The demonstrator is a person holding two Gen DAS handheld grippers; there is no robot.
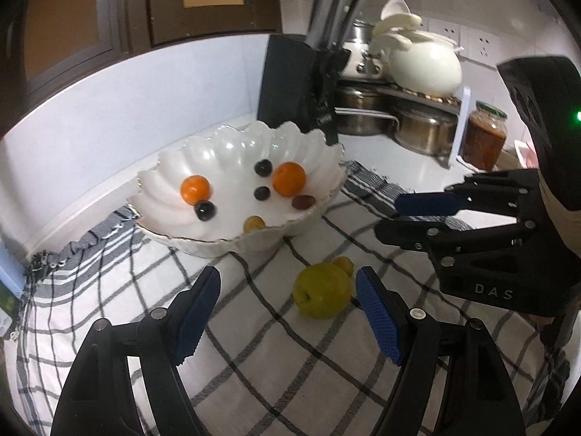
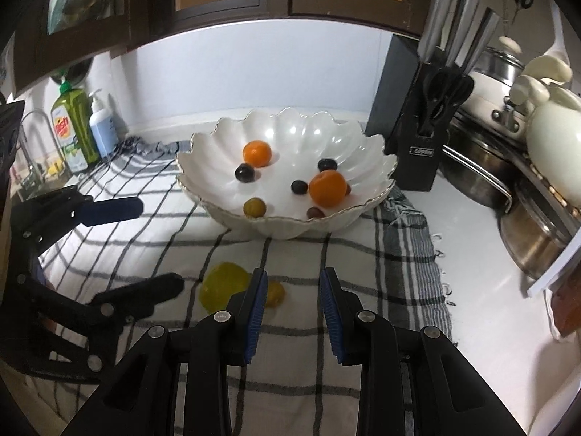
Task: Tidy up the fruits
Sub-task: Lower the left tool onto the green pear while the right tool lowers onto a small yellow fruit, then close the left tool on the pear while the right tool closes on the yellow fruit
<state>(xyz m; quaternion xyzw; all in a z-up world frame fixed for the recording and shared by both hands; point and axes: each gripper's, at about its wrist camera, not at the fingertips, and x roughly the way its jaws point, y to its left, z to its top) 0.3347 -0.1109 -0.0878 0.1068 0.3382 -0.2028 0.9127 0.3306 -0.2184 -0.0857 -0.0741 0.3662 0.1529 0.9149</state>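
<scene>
Our left gripper [image 1: 288,285] hovers low over the checked cloth [image 1: 254,345] with its blue-padded fingers spread wide and nothing between them; the green apple [image 1: 322,290] lies on the cloth just ahead, nearer the right-hand pad [image 1: 377,319], apparently not touching it. A small yellow fruit [image 1: 344,264] sits right behind the apple, touching it or nearly so. Our right gripper [image 2: 293,309] also has its fingers parted and holds nothing; from its own camera the small yellow fruit [image 2: 274,293] peeks out just beside its left finger, with the apple [image 2: 222,285] further left.

We see the scalloped white bowl [image 1: 225,145] resting on the cloth beyond both fruits. Inside it lie two oranges [image 1: 288,178], three dark round fruits [image 1: 263,168], a reddish-brown one [image 1: 303,202] and a yellowish one [image 1: 254,223] near the front rim. A black knife block [image 1: 290,87] stands behind the bowl, and steel pots [image 1: 423,129] sit off to the right.
</scene>
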